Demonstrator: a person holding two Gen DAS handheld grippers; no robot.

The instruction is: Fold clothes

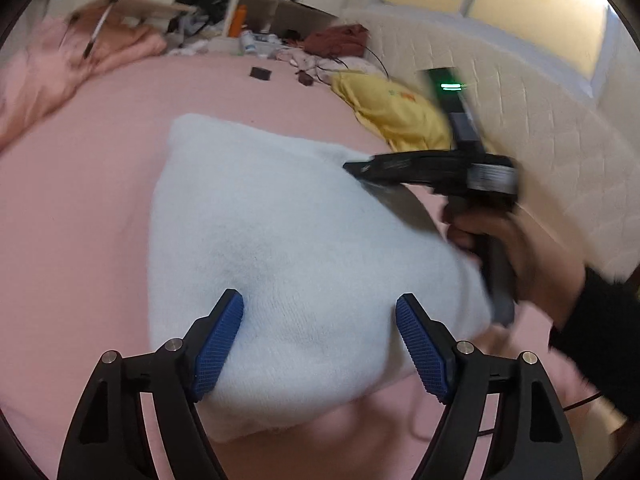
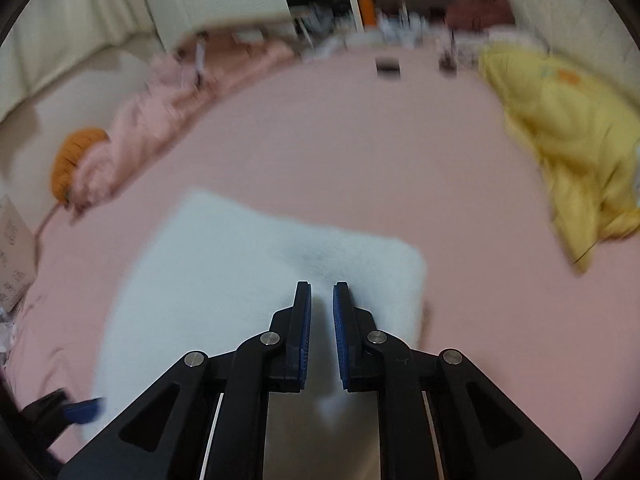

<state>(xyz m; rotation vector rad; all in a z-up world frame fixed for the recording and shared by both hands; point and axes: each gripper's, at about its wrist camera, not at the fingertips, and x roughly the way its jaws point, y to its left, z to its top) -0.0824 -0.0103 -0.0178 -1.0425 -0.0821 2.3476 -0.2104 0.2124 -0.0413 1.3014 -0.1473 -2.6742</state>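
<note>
Closest to the lens, the left gripper (image 1: 320,312) hangs over the near edge of the folded white garment (image 1: 288,240), its blue pads (image 1: 220,344) spread wide with only the fluffy cloth below them and nothing pinched between. That garment lies flat on the pink bedsheet (image 1: 80,220), a neat pale block in the middle of the bed.

Over on its right side comes the right gripper (image 2: 322,300), held in a person's hand (image 1: 516,256) with a dark sleeve (image 1: 592,320) behind it. Its jaws are drawn together, just a thin gap left, and a small tuft of the white fabric sits low between the pads; whether they truly pinch it is hard to say through the blur, so call it clenched. In the left wrist view its black tip touches down at the garment's far right edge.

Further back, a crumpled yellow cloth (image 2: 568,152) lies well apart to the right. A heap of pink bedding (image 2: 160,112) runs along the left, an orange object (image 2: 74,160) beside it. At the very back, cluttered shelves (image 1: 256,36), too blurred to sort out.
</note>
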